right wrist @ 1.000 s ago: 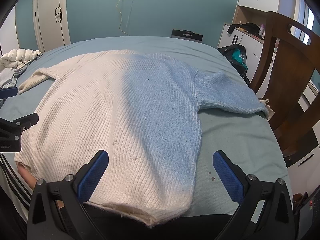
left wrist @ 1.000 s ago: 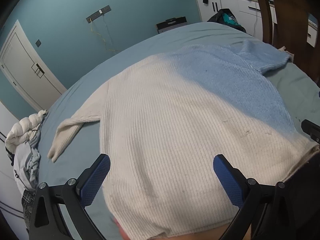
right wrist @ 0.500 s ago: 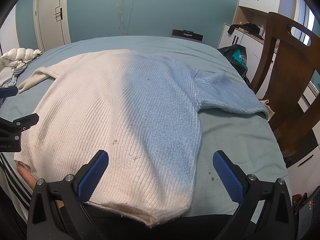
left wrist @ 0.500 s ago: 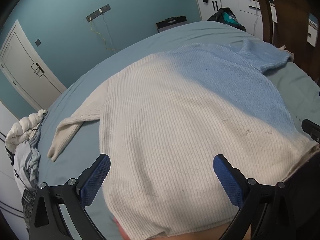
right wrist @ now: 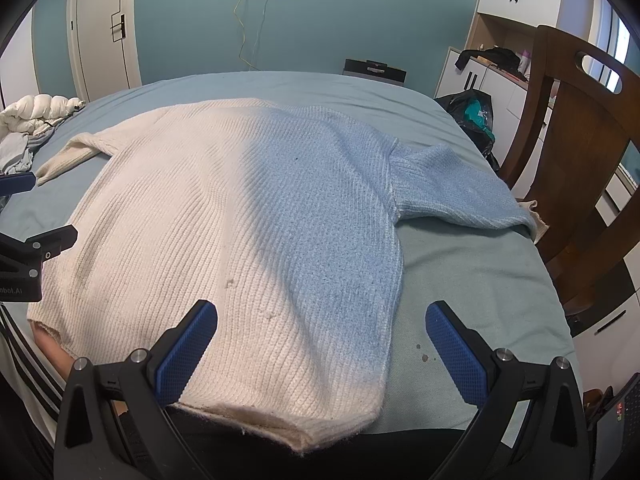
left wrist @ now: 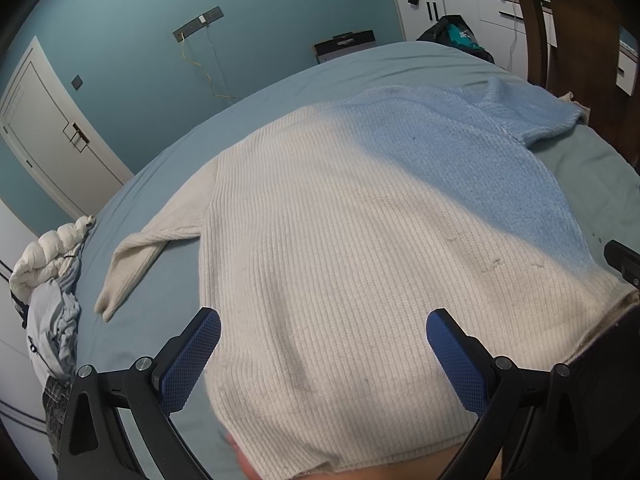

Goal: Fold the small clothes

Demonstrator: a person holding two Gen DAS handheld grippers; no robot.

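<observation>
A knit sweater [left wrist: 340, 240], cream on its left half and light blue on its right, lies spread flat on the bed; it also shows in the right wrist view [right wrist: 248, 220]. Its cream sleeve [left wrist: 148, 248] points left and its blue sleeve [right wrist: 452, 188] points right. My left gripper [left wrist: 322, 344] is open and empty, above the hem's left part. My right gripper [right wrist: 320, 336] is open and empty, above the hem's right corner [right wrist: 340, 420]. The near hem hangs over the bed's edge.
The bed sheet [right wrist: 460, 280] is blue-green. A pile of white and grey clothes [left wrist: 48, 280] lies at the bed's left edge. A brown wooden chair [right wrist: 576, 152] stands close on the right. A dark bag [right wrist: 472, 112] and white cabinets stand behind.
</observation>
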